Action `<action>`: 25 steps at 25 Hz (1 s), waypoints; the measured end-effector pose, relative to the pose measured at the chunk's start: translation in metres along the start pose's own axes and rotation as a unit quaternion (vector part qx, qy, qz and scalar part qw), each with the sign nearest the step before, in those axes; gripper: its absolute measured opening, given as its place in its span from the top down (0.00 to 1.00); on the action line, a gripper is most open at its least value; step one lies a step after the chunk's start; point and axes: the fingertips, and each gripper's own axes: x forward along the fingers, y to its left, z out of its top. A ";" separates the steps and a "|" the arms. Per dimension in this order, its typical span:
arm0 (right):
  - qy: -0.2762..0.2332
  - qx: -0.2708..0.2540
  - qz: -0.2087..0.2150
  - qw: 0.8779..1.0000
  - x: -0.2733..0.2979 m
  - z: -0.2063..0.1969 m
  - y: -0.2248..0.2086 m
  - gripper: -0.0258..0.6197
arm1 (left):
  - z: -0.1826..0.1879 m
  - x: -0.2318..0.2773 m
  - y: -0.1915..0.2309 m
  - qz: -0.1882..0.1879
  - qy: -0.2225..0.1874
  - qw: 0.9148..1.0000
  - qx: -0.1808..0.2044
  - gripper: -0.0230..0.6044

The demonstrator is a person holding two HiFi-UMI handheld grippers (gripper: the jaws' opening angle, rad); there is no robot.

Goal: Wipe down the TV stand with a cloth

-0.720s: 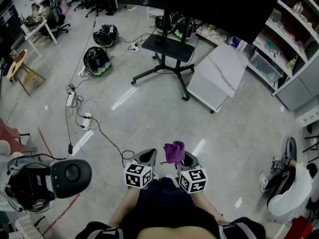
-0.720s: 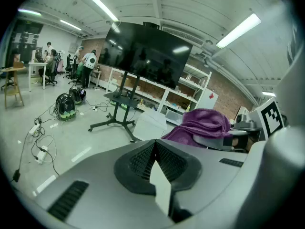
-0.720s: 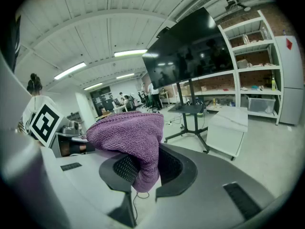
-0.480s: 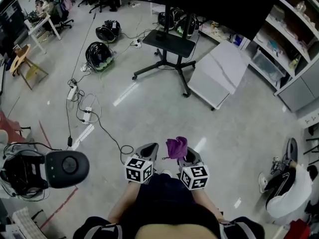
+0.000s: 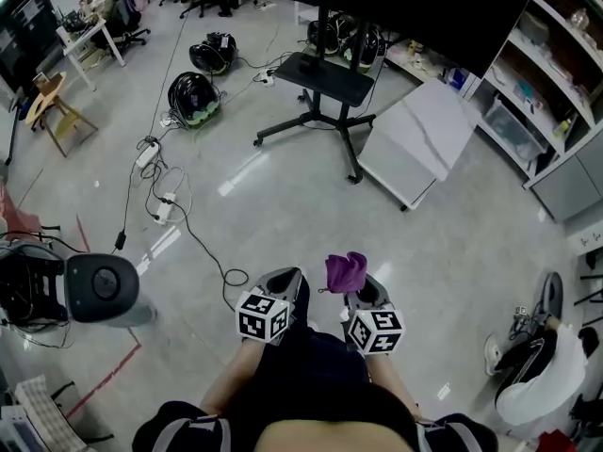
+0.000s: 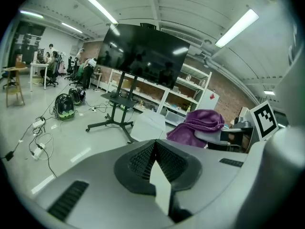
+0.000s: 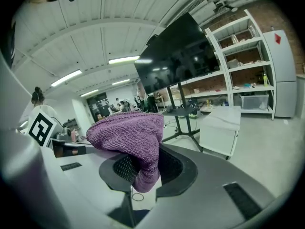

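The black TV stand [image 5: 325,90] on its wheeled base stands ahead on the grey floor, carrying a large dark TV [image 6: 145,56]. It also shows in the right gripper view as the TV stand [image 7: 180,112], still far off. My right gripper [image 5: 358,292] is shut on a purple cloth [image 5: 345,270], which bunches up over the jaws. In the right gripper view the cloth [image 7: 131,137] hangs down between the jaws of the right gripper [image 7: 143,168]. My left gripper [image 5: 281,285] is held beside it, jaws shut on nothing, and the left gripper [image 6: 154,144] sees the cloth [image 6: 200,125] to its right.
A low white cabinet [image 5: 419,139] sits just right of the stand. Two helmets [image 5: 193,97] and cables with power strips [image 5: 151,153] lie on the floor to the left. A round black seat [image 5: 99,288] is near left. Shelving [image 5: 546,83] lines the right wall.
The view has shifted forward and the floor items have slid left and down. Both grippers stay level in front of the body, the cloth still held in the right one.
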 end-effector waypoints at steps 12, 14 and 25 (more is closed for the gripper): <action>0.004 -0.013 -0.008 1.000 0.066 0.047 -0.036 0.82 | 0.057 0.061 0.036 -0.007 0.001 1.000 -0.002 0.95; -0.001 -0.014 -0.011 1.000 0.085 0.064 -0.042 0.82 | 0.070 0.072 0.048 -0.006 0.003 1.000 -0.004 0.95; -0.010 -0.027 -0.043 0.999 0.169 0.133 -0.068 0.82 | 0.143 0.133 0.109 -0.017 0.013 1.000 0.012 0.95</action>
